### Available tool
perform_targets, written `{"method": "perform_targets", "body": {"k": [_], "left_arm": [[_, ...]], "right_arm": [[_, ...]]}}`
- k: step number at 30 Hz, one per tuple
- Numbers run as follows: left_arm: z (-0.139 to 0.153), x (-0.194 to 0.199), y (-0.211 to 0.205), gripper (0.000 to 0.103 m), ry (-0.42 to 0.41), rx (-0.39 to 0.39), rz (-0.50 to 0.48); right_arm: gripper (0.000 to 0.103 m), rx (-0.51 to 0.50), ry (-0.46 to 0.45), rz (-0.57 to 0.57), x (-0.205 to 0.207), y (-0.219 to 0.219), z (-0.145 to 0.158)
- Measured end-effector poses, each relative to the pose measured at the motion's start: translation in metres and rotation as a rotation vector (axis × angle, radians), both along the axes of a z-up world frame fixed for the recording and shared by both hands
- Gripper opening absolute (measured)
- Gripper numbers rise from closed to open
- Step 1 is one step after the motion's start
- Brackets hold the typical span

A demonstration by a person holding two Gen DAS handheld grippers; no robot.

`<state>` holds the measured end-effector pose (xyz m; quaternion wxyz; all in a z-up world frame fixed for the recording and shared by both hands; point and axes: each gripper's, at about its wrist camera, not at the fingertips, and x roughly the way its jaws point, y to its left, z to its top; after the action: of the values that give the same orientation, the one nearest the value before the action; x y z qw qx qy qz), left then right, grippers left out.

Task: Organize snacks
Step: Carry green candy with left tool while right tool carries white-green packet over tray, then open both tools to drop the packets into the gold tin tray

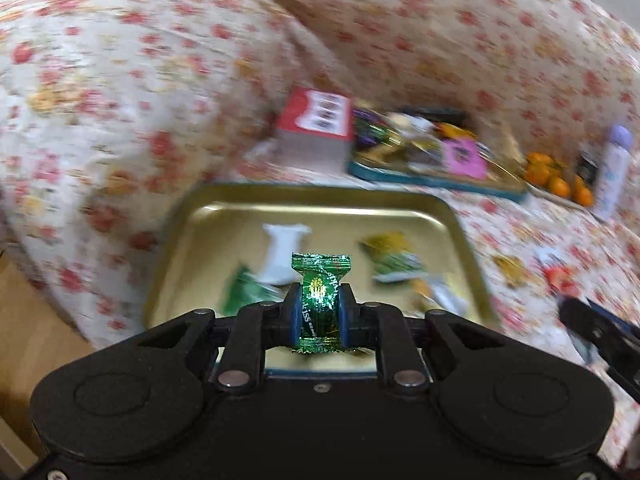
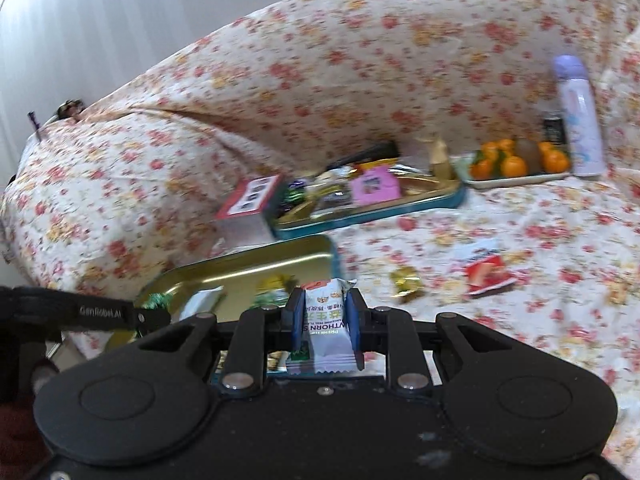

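The left gripper [image 1: 320,304] was closed on a green foil candy [image 1: 320,300], which stood upright between the blue pads [image 1: 296,312] with both twisted ends protruding. The candy was held above the near edge of the gold tray [image 1: 460,224]. Inside that tray lay a white wrapper [image 1: 282,256] at the centre, a green packet [image 1: 240,292] to its left and a yellow-green packet [image 1: 390,256] to its right.

The right gripper [image 2: 324,320] was closed on a white snack packet [image 2: 328,328], printed side up, clamped across its middle. The packet was held over the near right corner of the gold tray [image 2: 280,252], with the tray lying to the left of it.

On the floral cloth [image 2: 480,240] to the right of the tray lay a gold-wrapped candy [image 2: 406,280] and, further right, a red packet [image 2: 488,274]; the two were apart from each other. Beyond the gold tray stood a red-and-white box [image 2: 250,204], touching the left end of a teal-rimmed tray [image 2: 380,212] filled with mixed snacks, including a pink packet [image 2: 374,186]. To the far right, a shallow dish held oranges [image 2: 516,164], and a lilac bottle [image 2: 578,116] stood upright just beside it. Motion blur obscured the finer labels.
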<state>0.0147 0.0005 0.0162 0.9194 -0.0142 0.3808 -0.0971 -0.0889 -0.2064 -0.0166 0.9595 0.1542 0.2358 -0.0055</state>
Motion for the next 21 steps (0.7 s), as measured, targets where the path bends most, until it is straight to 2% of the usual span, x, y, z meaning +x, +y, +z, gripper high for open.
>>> {"method": "perform_targets", "body": {"k": [7,11,15,21], "left_arm": [[0.001,0.020,0.049,0.023,-0.015,-0.060,0.127],[-0.013,0.030,0.064,0.023,0.040,-0.101,0.161],[-0.023,0.034,0.061,0.023,0.052,-0.049,0.159],[-0.031,0.037,0.066,0.023,0.071,-0.025,0.175]], "right_arm": [[0.024,-0.027,0.006,0.062,0.020,0.030,0.004],[0.024,-0.042,0.013,0.094,0.033,0.044,0.004],[0.024,-0.051,0.018,0.118,0.045,0.057,0.002],[0.024,-0.064,0.042,0.152,0.067,0.079,-0.003]]}}
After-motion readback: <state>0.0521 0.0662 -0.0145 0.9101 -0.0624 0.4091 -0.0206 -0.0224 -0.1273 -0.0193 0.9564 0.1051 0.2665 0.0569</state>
